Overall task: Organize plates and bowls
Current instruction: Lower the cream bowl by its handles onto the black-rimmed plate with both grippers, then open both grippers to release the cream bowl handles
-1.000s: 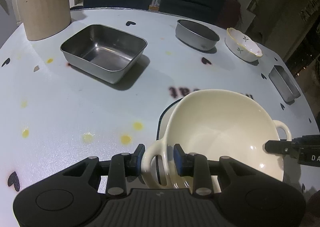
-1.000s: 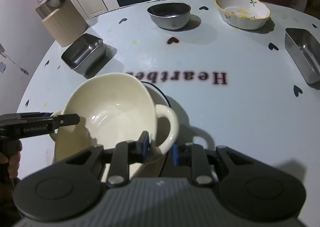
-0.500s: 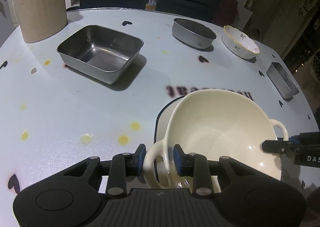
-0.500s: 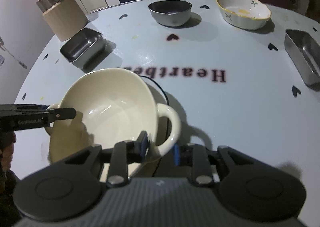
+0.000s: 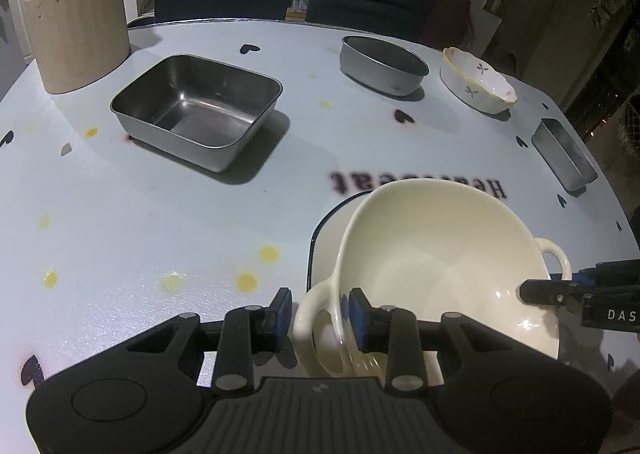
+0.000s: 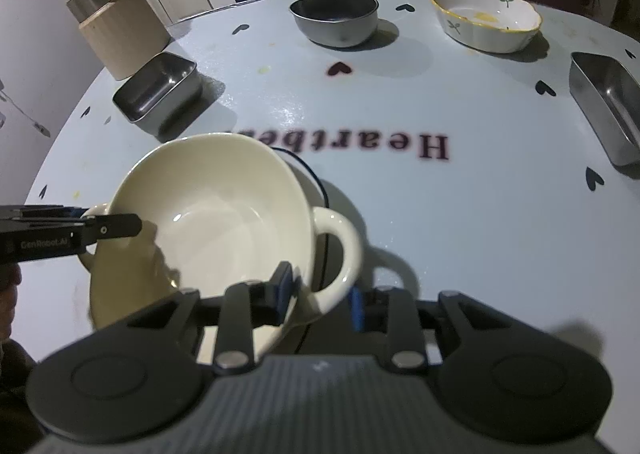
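A cream two-handled bowl (image 5: 436,254) hangs tilted just above a white dark-rimmed plate (image 5: 326,238) on the table. My left gripper (image 5: 318,312) is shut on the bowl's near handle. My right gripper (image 6: 318,294) is shut on the other handle, and the bowl (image 6: 208,218) fills its view above the plate (image 6: 310,182). Each gripper shows in the other's view, the right gripper (image 5: 560,292) at the right edge and the left gripper (image 6: 96,228) at the left edge.
On the white table stand a rectangular steel tray (image 5: 196,110), a round steel bowl (image 5: 380,62), a flowered ceramic bowl (image 5: 480,86) and a narrow steel tin (image 5: 564,154). A beige canister (image 5: 76,18) stands at the far left. Chairs stand behind the table.
Both grippers and the bowl have drawn slightly back and up from the table; the far dishes look smaller. The grips on the handles are unchanged.
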Demonstrator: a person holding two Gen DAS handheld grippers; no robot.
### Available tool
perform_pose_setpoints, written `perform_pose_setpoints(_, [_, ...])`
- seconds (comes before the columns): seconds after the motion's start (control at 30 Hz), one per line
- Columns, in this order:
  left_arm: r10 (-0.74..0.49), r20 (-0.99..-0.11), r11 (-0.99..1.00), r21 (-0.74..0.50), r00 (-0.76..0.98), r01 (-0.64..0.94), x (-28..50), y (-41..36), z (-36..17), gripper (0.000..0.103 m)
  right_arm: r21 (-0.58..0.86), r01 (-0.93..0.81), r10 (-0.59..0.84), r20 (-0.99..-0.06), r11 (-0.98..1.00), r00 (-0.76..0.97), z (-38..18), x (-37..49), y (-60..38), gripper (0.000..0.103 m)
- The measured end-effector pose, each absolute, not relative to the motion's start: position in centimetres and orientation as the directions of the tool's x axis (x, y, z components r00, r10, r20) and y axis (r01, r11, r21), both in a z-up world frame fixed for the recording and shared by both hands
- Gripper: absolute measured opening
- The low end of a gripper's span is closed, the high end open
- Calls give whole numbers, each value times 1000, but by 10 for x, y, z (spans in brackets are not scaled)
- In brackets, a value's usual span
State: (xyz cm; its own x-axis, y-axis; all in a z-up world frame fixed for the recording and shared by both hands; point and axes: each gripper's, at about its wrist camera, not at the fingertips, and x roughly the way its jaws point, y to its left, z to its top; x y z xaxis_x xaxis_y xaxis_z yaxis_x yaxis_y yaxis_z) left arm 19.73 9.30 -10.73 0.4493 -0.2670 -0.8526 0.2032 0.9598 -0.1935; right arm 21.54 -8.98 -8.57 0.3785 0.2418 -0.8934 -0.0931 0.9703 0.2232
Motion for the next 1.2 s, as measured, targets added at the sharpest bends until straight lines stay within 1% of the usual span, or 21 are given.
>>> perform_pose_setpoints(0.33, [-253, -859, 962, -172, 445, 214, 197, 90, -106, 36, 239, -90, 255, -891, 967, 376, -86, 214, -91, 35])
perform_pose_setpoints(0.4, [-243, -861, 963, -157, 447, 221, 197, 90, -105, 38, 232, -90, 249, -891, 968, 379, -86, 213, -91, 35])
perform_pose_setpoints(0.43, [-239, -861, 963, -152, 448, 222, 197, 90, -105, 40, 225, -94, 244, -892, 970, 380, -86, 213, -90, 36])
perform_pose_setpoints(0.57, [-240, -862, 964, -156, 446, 217, 198, 91, -106, 42, 225, -96, 245, -891, 970, 382, -86, 212, -90, 37])
perform_pose_setpoints(0.67, [-221, -864, 967, -134, 452, 217, 197, 91, -106, 49, 220, -88, 237, -893, 971, 382, -87, 213, -91, 42])
perform_pose_setpoints(0.87, [-205, -867, 970, -117, 455, 214, 197, 89, -105, 50, 233, -75, 244, -893, 970, 379, -87, 213, -93, 43])
perform_pose_setpoints(1.03, [-169, -874, 975, -80, 456, 208, 196, 86, -105, 59, 256, -48, 255, -888, 965, 382, -89, 215, -96, 43])
perform_pose_setpoints(1.1, [-163, -883, 974, -74, 440, 213, 196, 85, -108, 71, 259, -41, 255, -888, 965, 383, -89, 215, -96, 43])
perform_pose_setpoints(1.2, [-160, -886, 972, -66, 435, 224, 193, 83, -111, 76, 244, -63, 249, -884, 968, 396, -88, 213, -92, 44])
